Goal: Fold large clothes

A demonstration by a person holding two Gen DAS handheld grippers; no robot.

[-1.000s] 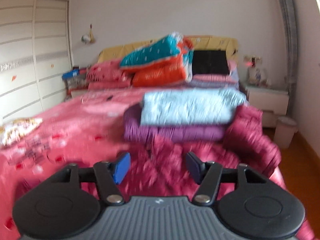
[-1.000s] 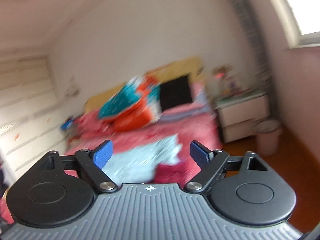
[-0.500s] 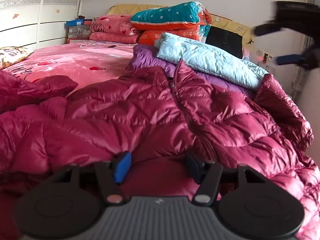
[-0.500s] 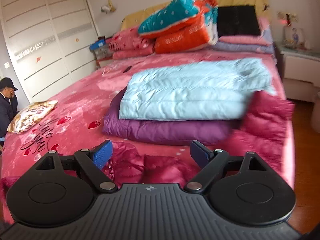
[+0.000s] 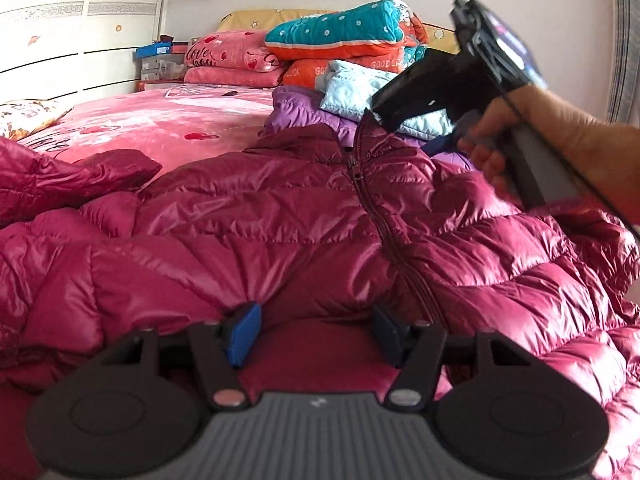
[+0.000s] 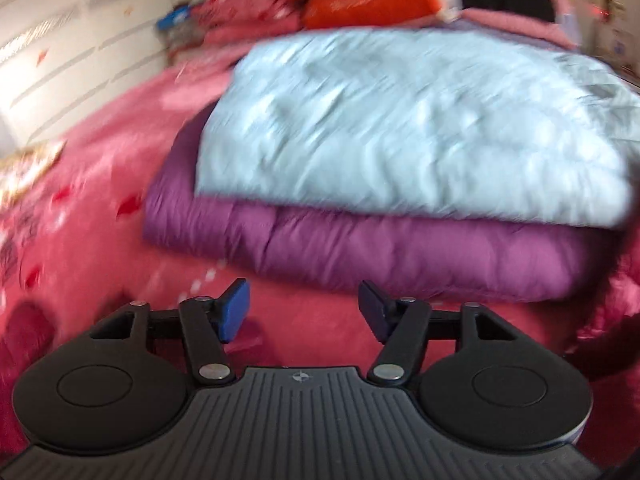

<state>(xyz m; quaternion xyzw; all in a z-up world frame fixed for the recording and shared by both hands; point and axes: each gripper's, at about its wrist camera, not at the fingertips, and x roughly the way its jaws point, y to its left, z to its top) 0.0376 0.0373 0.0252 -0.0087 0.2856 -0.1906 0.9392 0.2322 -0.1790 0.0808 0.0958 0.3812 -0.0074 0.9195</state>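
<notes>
A shiny maroon puffer jacket (image 5: 280,216) lies spread on the pink bed, its zipper (image 5: 384,232) running up the middle. My left gripper (image 5: 314,332) is open, low at the jacket's near hem. The hem's fabric lies between its fingers, and the left pad (image 5: 242,334) sits against a pucker. A hand holds my right gripper (image 5: 440,146) over the collar end. In the blurred right wrist view my right gripper (image 6: 303,312) hangs above red fabric; its jaws are closing, with nothing pressed between the pads.
A folded light blue jacket (image 6: 400,120) rests on a folded purple one (image 6: 400,252) just beyond the collar. Pillows and quilts (image 5: 340,36) pile at the headboard. A white wardrobe (image 5: 60,40) stands left, with a patterned cushion (image 5: 24,114) at the bed's left edge.
My left gripper dropped to the jacket's hem, then held still. My right gripper swung from facing the room down toward the bed, its jaws narrowing; it now shows in the left wrist view.
</notes>
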